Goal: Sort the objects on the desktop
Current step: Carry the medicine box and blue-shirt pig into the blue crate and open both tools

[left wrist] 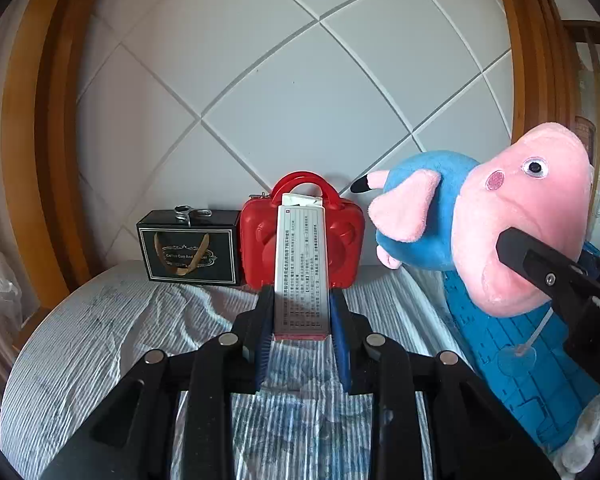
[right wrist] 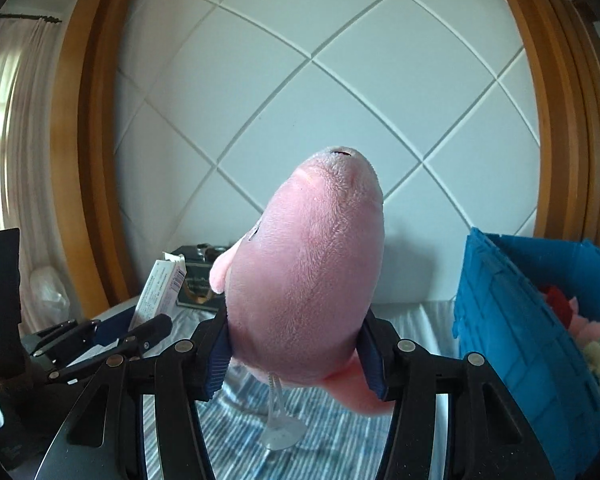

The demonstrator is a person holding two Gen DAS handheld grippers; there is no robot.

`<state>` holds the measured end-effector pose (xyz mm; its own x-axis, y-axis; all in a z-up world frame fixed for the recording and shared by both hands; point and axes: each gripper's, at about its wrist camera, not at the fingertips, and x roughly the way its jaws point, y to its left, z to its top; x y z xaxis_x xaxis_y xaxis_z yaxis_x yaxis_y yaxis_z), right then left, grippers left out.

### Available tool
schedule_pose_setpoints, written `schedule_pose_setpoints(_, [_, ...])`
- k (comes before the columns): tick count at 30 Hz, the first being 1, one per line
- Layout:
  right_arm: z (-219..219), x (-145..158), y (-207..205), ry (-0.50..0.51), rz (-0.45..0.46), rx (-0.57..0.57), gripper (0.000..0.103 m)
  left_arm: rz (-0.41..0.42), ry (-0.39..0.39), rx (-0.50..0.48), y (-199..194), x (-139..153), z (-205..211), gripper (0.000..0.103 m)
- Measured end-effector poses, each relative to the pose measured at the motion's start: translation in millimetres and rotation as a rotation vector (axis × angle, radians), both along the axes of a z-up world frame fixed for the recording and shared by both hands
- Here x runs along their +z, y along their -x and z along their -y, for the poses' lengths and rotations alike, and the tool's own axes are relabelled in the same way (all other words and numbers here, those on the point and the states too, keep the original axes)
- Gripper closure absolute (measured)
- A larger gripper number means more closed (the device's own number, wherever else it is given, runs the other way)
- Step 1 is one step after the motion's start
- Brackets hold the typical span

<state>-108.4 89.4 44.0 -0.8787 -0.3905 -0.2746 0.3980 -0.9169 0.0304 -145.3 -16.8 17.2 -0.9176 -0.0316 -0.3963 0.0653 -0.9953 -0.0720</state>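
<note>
Mid-carry in the sort: left hand-held gripper (left wrist: 300, 312) clenched on a flat printed box (left wrist: 300, 272) at frame centre, above the striped worktop (left wrist: 100, 320). Right hand-held gripper (right wrist: 296, 344) grasping a pink pig toy (right wrist: 308, 264) by the head, centre frame. Next, probably, toy into the blue bin (right wrist: 512, 332) at lower right, then release.

A handled case (left wrist: 302, 236) stands at the back of the cloth-covered worktop (left wrist: 100, 320) against the wall, with a gift box (left wrist: 188, 246) just beside it on the left. A carton (left wrist: 300, 272) is held up before the case. Right of it hangs a plush pig (left wrist: 480, 216), above a crate (right wrist: 520, 340) holding soft toys.
</note>
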Motion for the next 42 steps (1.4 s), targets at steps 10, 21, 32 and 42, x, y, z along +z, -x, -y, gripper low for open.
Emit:
schedule_pose_setpoints(10, [-36.7, 11.0, -40.1, 0.02, -0.04, -0.05, 0.049, -0.018, 0.01, -0.049, -28.2, 6.0, -30.3, 0.077])
schedule_pose_setpoints(21, [-141.7, 44.7, -74.3, 0.073, -0.154, -0.036, 0.049, -0.074, 0.022, -0.046, -60.1, 31.8, -129.7, 0.077])
schedule_pose_setpoints(32, [-307.9, 57.9, -80.4, 0.049, -0.212, -0.155, 0.048, -0.104, 0.043, -0.121, -64.9, 52.5, -292.0, 0.077])
schedule_pose_setpoints(42, [-431.0, 54.5, -33.8, 0.045, -0.129, -0.2, 0.048, -0.065, 0.06, -0.22, -34.7, 74.8, -417.7, 0.077])
